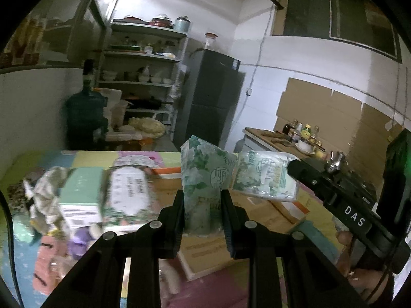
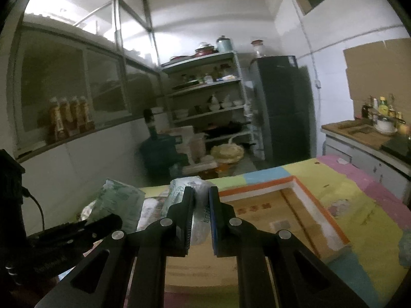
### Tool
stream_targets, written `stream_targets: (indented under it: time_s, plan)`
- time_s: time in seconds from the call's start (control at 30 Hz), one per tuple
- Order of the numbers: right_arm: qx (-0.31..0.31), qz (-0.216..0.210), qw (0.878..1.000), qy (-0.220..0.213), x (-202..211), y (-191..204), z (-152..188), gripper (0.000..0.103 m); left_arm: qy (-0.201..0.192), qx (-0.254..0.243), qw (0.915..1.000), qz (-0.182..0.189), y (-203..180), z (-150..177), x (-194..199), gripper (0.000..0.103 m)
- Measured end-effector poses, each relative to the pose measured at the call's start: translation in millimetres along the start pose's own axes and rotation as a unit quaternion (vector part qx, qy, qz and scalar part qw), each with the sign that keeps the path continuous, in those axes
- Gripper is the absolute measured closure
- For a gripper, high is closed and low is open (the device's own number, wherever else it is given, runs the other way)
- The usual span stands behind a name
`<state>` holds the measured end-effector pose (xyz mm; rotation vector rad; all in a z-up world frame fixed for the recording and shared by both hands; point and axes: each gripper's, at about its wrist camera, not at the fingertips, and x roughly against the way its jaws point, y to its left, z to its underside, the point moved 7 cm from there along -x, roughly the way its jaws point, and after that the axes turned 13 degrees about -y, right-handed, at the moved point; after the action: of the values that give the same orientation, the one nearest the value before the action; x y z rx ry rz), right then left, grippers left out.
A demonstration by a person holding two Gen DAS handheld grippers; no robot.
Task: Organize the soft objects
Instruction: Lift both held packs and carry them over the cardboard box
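Step in hand: both packs lifted, carry under way, placement not yet made, by my reading.

Left gripper (image 1: 203, 202): jaws closed on a green floral-printed soft tissue pack (image 1: 203, 177), held upright above the shallow cardboard box with orange-and-white rim (image 1: 167, 170).

Right gripper (image 2: 201, 205): jaws pinched on a pale green-and-white plastic-wrapped tissue pack (image 1: 265, 178), which hangs just beside the floral pack, above the box's right part. Whether the two packs touch, I cannot tell.

Carrier: table under a pastel patchwork mat (image 2: 359, 205); the box lies mid-surface.

Left side of the surface: mint-green carton (image 1: 79, 187), white-labelled wipes packet (image 1: 128, 195), crumpled wrappers (image 1: 46, 197), peach and purple soft items near the front-left corner; all blurred.

Next move, likely: lower each pack inside the rim, ease the jaws apart, one hand at a time.

Room: box floor looks largely bare toward its right rim; mat beyond that rim is open to the right edge. Left side crowded; grippers close together, so keep them from knocking.
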<state>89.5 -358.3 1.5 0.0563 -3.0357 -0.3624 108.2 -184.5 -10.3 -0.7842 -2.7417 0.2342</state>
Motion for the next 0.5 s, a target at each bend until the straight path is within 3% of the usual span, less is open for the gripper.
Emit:
stream_targets:
  time_s: [0.5]
  plan:
    - [-0.035,0.056,0.998,0.021,-3,-76,17,0.091,0.039,0.013,0.9987,0.03,-44,25,-54,0.076]
